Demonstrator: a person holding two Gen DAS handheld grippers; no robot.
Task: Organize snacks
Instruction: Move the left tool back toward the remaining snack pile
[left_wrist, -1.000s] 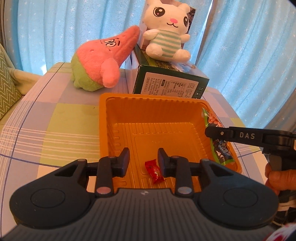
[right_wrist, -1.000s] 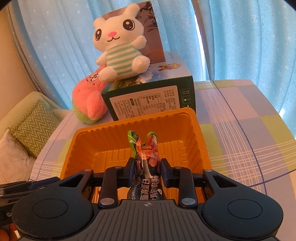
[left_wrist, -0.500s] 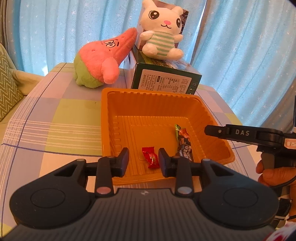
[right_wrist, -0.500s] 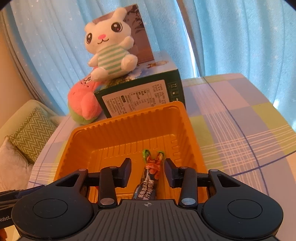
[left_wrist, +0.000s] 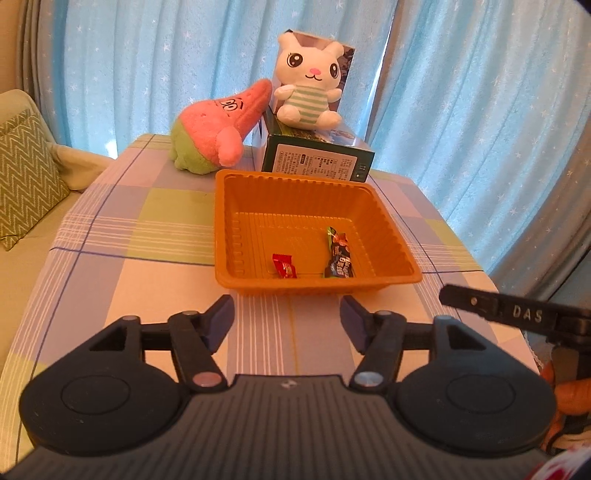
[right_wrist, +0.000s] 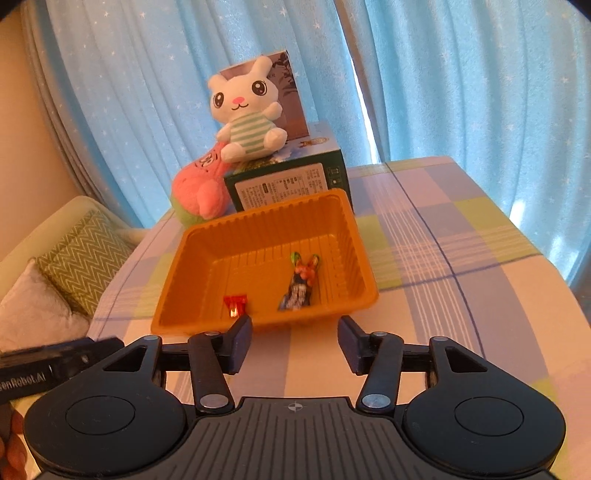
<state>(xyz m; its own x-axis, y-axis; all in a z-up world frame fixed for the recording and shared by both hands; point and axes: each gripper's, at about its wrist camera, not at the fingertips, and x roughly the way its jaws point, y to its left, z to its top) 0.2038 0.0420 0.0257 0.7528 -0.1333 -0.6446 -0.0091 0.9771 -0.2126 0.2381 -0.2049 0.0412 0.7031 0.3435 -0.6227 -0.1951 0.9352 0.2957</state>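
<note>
An orange plastic tray (left_wrist: 258, 192) stands on the checked tablecloth; it also shows in the right wrist view (right_wrist: 354, 236). In it lie a small red candy (left_wrist: 284, 266) (right_wrist: 235, 305) and a green and dark snack packet (left_wrist: 338, 258) (right_wrist: 301, 282). My left gripper (left_wrist: 286, 321) is open and empty, in front of the tray's near rim. My right gripper (right_wrist: 294, 343) is open and empty, also just short of the near rim. The right gripper's finger (left_wrist: 495, 310) shows at the right of the left wrist view.
A dark green box (left_wrist: 317, 162) stands behind the tray with a white bunny plush (left_wrist: 308, 92) on top. A pink and green star plush (left_wrist: 218, 129) leans beside it. Blue curtains hang behind. A sofa with a zigzag cushion (left_wrist: 26, 177) is at the left.
Both grippers have pulled back out of the tray toward the table's near side and opened wider. The snack packet, let go by the right gripper, lies in the tray.
</note>
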